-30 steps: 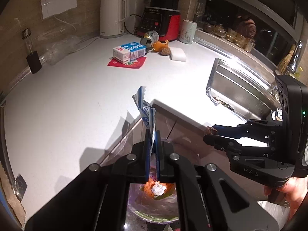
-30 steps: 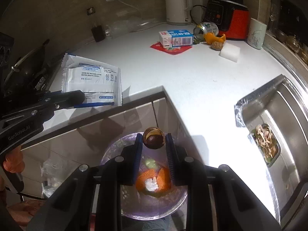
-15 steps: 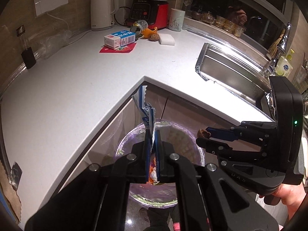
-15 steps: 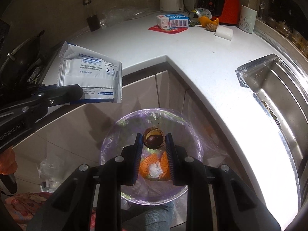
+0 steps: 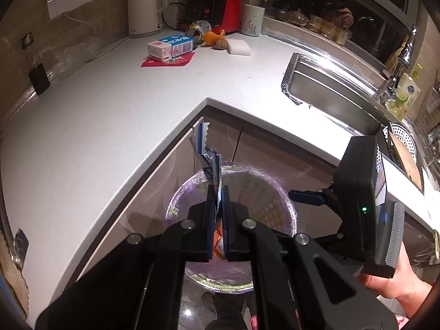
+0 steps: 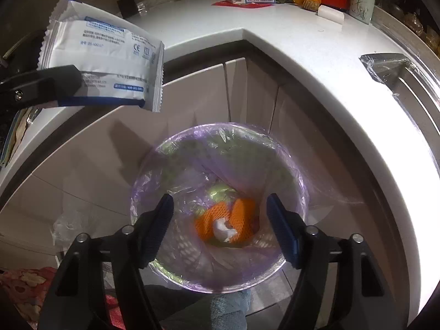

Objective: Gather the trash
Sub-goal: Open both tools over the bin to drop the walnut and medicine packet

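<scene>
A: What is the right gripper (image 6: 220, 220) doing?

B: It is hanging over the trash bin (image 6: 154, 264), the one lined with a purple bag, and its jaws have just been opening. They are standing wide apart now with nothing between them. Below them, orange netting (image 6: 242, 214) and a white crumpled scrap (image 6: 224, 229) are lying at the bottom of the bin.

A: And the left gripper (image 5: 217, 192)?

B: Its jaws are pressing together on a white and blue wrapper (image 6: 104, 60), which is sticking out past the fingertips, just above the bin's left rim.

A: What is sitting on the counter (image 5: 110, 115)?

B: At the far end, a milk carton (image 5: 170, 48) is lying on a red packet (image 5: 165, 62). To its right are a tipped can (image 5: 196, 29), an orange peel (image 5: 214, 37) and a white sponge (image 5: 238, 47).
</scene>
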Demonstrator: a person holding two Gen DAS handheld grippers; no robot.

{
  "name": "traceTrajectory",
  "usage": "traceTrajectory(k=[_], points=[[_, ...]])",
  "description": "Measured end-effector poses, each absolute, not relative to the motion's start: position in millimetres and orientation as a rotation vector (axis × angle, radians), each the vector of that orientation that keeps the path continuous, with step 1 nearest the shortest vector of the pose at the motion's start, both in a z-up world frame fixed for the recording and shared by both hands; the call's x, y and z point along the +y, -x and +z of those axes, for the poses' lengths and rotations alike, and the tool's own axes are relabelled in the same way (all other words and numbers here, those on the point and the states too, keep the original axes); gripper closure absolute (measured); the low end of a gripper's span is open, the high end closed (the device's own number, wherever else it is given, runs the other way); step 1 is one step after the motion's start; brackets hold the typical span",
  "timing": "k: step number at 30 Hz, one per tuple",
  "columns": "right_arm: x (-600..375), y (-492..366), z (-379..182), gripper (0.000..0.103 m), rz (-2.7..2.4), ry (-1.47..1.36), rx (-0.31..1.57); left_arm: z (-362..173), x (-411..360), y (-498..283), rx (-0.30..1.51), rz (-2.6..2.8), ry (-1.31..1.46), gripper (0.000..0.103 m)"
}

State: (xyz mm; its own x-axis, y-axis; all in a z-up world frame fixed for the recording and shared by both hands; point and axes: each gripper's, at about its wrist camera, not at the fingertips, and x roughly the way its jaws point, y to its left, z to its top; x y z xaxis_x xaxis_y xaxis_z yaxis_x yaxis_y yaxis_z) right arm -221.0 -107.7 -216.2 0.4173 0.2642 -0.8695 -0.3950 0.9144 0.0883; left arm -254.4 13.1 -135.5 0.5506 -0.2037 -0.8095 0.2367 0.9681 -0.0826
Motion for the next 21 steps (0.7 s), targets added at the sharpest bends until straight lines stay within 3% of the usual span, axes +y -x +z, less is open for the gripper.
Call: traceTrajectory(k=[8, 21], points=[[-137.2, 233.1, -166.6, 0.013, 0.347, 0.112, 0.962, -144.6, 4.6, 249.1, 0.966, -0.286, -0.046, 0.099], [-181.3, 234.1, -111.6, 0.005, 0.272, 0.02, 0.844, -214.8, -11.0, 234.6, 1.121, -0.301, -0.053, 0.099]])
